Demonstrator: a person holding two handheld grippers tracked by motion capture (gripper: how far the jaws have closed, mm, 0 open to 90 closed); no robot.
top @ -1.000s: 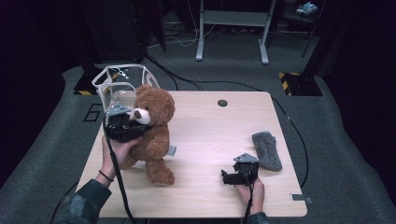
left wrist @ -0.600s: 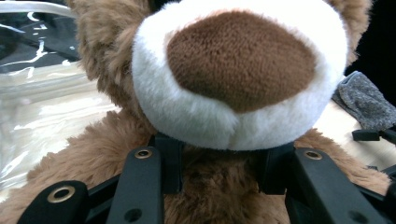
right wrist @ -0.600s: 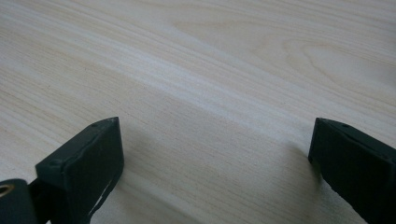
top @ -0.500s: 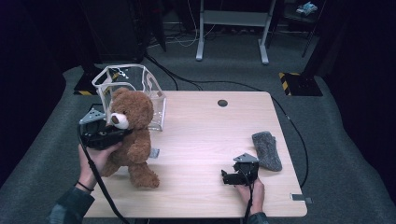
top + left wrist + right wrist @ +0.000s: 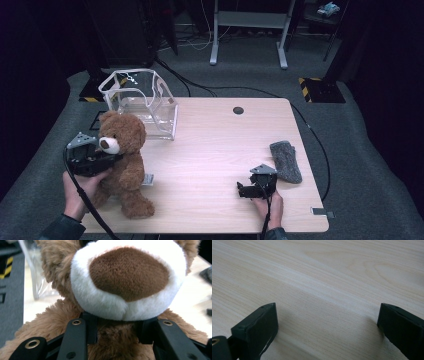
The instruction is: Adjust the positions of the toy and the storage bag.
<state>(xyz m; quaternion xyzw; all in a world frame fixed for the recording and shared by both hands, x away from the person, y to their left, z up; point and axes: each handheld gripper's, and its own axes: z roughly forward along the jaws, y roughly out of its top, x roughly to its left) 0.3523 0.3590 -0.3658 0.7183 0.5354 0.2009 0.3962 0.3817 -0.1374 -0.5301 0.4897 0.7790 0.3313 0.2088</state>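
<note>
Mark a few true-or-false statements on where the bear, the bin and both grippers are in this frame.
1. The left gripper is clamped on the teddy bear just under its muzzle. True.
2. The teddy bear sits inside the clear bin. False: it is on the table, in front of the bin.
3. The right gripper holds the grey sock. False: its jaws are wide apart over bare wood.
4. The grey sock lies near the table's right edge. True.
</note>
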